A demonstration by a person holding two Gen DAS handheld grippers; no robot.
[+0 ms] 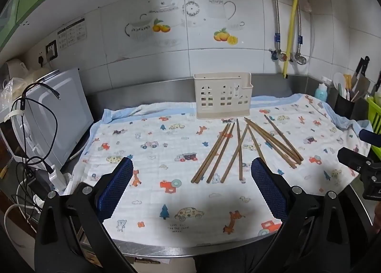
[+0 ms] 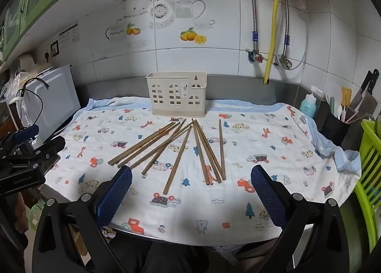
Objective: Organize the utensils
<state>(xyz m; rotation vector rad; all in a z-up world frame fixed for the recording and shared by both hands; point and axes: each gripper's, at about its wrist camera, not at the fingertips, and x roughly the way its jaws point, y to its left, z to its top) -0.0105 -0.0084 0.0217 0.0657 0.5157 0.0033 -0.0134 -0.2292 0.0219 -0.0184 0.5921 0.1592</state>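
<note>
Print on the cartoon-patterned white cloth (image 1: 147,154) below my left hand-held gripper (image 1: 191,186) is too small to read. Brown wooden chopsticks (image 2: 181,149) lie loose ahead of my right hand-held gripper (image 2: 191,186), before the cream plastic holder (image 2: 177,96); both spread apart, empty.

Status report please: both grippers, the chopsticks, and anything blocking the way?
Left gripper and right gripper open, empty. Chopsticks loose on cloth; holder empty behind. Path clear.

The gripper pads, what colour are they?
Dark blue pads, with a mesh texture; clearest in the right wrist view.
</note>
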